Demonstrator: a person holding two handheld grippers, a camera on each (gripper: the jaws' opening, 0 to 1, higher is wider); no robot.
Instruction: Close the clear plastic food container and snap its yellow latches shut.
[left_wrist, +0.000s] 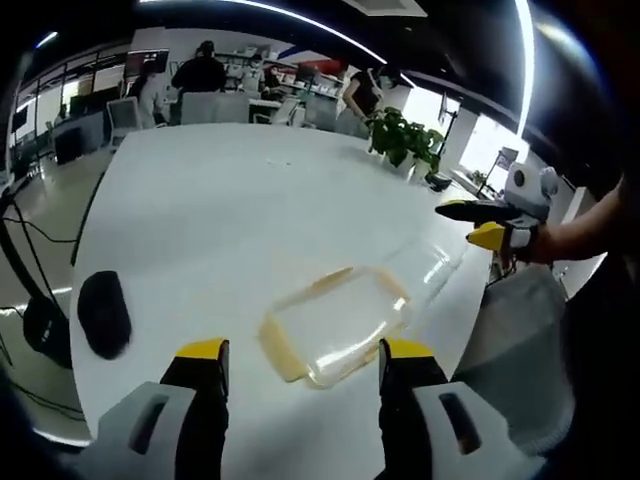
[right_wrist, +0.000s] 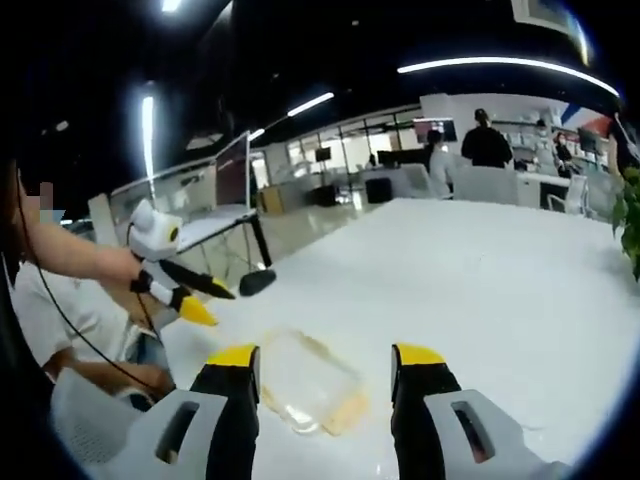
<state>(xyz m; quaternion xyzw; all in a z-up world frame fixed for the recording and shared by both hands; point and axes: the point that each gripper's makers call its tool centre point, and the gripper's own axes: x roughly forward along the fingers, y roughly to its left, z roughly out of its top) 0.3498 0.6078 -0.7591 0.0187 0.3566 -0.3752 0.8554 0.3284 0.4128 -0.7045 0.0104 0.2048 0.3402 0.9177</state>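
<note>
The clear plastic container (left_wrist: 335, 322) with yellow latches lies on the white table (left_wrist: 220, 220), near its edge. My left gripper (left_wrist: 304, 352) is open just short of it, with nothing between its jaws. The right gripper (left_wrist: 467, 223) comes in from the right, held above the table edge and apart from the container. In the right gripper view the container (right_wrist: 305, 385) shows between and beyond the jaws of my open right gripper (right_wrist: 327, 358). The left gripper (right_wrist: 214, 304) hangs to its left, held by a person's hand. A faint clear part (left_wrist: 432, 265) extends from the container's far end; whether it is the lid I cannot tell.
A black rounded object (left_wrist: 103, 312) lies on the table left of the container. A potted plant (left_wrist: 404, 140) stands at the far right corner. A grey chair (left_wrist: 520, 330) is beside the table edge. People and desks are far behind.
</note>
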